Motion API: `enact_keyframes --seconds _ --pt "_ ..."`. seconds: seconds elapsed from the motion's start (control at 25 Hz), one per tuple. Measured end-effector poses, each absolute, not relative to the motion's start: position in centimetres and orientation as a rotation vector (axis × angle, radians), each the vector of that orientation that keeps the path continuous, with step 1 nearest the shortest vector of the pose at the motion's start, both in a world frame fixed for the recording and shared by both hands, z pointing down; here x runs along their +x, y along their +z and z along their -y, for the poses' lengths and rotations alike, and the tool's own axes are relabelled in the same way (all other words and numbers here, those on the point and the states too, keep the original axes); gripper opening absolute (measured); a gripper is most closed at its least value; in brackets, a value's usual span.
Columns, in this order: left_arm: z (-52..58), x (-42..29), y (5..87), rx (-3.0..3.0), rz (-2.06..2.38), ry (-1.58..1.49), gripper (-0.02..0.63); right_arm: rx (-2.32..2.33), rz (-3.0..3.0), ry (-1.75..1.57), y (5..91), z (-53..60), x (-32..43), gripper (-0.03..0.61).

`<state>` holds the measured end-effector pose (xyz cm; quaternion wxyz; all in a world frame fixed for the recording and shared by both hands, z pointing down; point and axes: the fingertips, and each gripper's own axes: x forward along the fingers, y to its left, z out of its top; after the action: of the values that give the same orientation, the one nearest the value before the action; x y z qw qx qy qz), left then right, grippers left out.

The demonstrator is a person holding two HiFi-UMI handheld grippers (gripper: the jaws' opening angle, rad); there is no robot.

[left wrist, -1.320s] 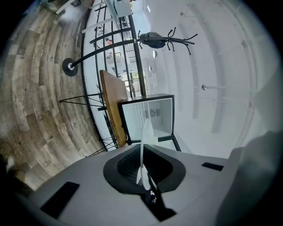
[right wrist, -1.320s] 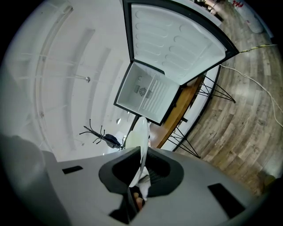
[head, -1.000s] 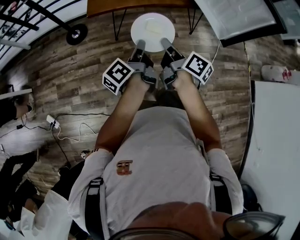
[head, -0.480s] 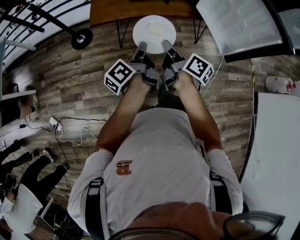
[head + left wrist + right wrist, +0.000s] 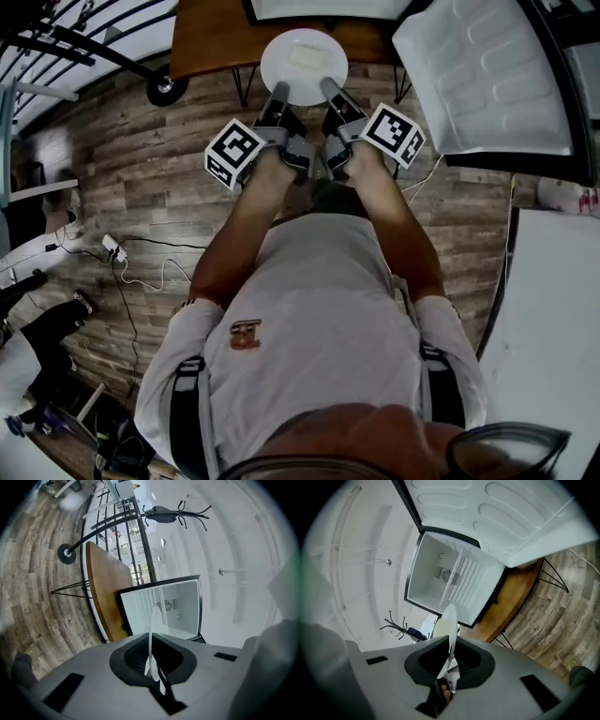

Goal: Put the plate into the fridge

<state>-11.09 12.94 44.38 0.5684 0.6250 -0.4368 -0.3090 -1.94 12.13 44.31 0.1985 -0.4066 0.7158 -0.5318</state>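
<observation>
A white plate (image 5: 304, 66) hangs level in front of me, held at its near rim by both grippers. My left gripper (image 5: 278, 94) is shut on the rim's left part, my right gripper (image 5: 328, 89) on its right part. In the left gripper view the plate (image 5: 153, 637) shows edge-on between the jaws of the left gripper (image 5: 152, 660). It shows the same way in the right gripper view (image 5: 448, 630), inside the right gripper (image 5: 446, 660). Ahead stands the open small fridge (image 5: 450, 578), white and bare inside, with its door (image 5: 487, 80) swung out to the right.
The fridge (image 5: 161, 611) stands on a wooden table (image 5: 211, 33) with thin black legs. A black coat stand (image 5: 176, 515) is beyond it. On the wood floor at the left lie cables (image 5: 122, 253), and a person (image 5: 28, 319) stands there. A white surface (image 5: 553, 309) runs along the right.
The plate and both grippers have come closer to the table and fridge. The table edge now lies under the plate, and the fridge opening has entered the top of the head view.
</observation>
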Motion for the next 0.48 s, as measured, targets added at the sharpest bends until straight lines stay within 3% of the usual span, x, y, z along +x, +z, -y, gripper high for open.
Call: enact_keyframes --seconds 0.48 --pt "-0.3 -5.4 44.3 1.43 1.092 -0.764 0.025 -1.092 -2.068 -1.523 44.2 1.1 3.6 0.054"
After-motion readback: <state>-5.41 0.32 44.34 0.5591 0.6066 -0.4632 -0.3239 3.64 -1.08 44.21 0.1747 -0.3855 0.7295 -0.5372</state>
